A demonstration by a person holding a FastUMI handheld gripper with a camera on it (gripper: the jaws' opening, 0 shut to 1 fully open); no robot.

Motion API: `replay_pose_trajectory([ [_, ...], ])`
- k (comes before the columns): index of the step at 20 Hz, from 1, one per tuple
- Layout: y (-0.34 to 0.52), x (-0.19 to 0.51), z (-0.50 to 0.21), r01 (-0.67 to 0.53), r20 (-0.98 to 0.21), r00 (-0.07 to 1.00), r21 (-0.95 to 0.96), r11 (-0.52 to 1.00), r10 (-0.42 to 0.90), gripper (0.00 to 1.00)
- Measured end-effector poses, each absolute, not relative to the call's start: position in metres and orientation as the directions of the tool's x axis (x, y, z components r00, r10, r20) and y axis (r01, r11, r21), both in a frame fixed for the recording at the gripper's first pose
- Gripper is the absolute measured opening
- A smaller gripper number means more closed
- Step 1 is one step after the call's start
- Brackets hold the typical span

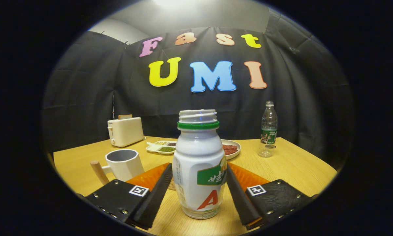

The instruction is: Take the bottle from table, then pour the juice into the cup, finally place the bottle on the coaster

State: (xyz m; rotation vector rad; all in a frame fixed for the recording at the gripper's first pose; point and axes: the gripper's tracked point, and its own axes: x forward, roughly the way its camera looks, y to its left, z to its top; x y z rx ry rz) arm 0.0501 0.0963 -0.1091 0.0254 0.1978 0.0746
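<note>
Gripper sits low over the light wooden table, fingers spread to approx. the width of the white plastic juice bottle, w/ green neck ring, green label band and a red letter, no cap on its threaded mouth. Bottle stands upright btwn the two fingers, base on the tabletop. Left finger pad looks to be touching the bottle's left side, right pad close against its right side; can't tell if both are actually pressing, so grip not confirmed. Bottle looks filled w/ white liquid up to the shoulder. Left of the bottle, just beyond the left finger, is a white faceted ceramic cup w/ a light wooden handle sticking out toward the near left; cup upright, inside looks grey, contents not discernible. A bit of something round and brownish shows behind the bottle's lower left edge, poss. a coaster, mostly hidden. Further back on the left stands a cream toaster w/ a slice of bread in its slot. Centre far: a white divided tray holding beans/grains in separate sections, and next to it, on the right, a white plate w/ something dark red on it, partly behind the bottle. Far right: a clear plastic water bottle w/ green label, upright, well apart from the gripper.
</note>
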Motion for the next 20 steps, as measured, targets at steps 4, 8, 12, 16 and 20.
replay_pose_trajectory([
  [4, 0.098, 0.048, -0.106, -0.056, -0.197, 0.979, -0.012, 0.998, 0.053, 0.75],
  [8, 0.101, 0.05, -0.101, -0.048, -0.185, 0.983, -0.149, 0.988, 0.02, 0.71],
  [12, 0.107, 0.055, -0.085, -0.037, -0.166, 0.986, -0.307, 0.951, -0.016, 0.71],
  [16, 0.111, 0.063, -0.065, 0.001, -0.115, 0.99, -0.564, 0.826, -0.079, 0.71],
  [20, 0.123, 0.069, -0.048, 0.022, -0.059, 0.994, -0.718, 0.696, -0.092, 0.71],
])
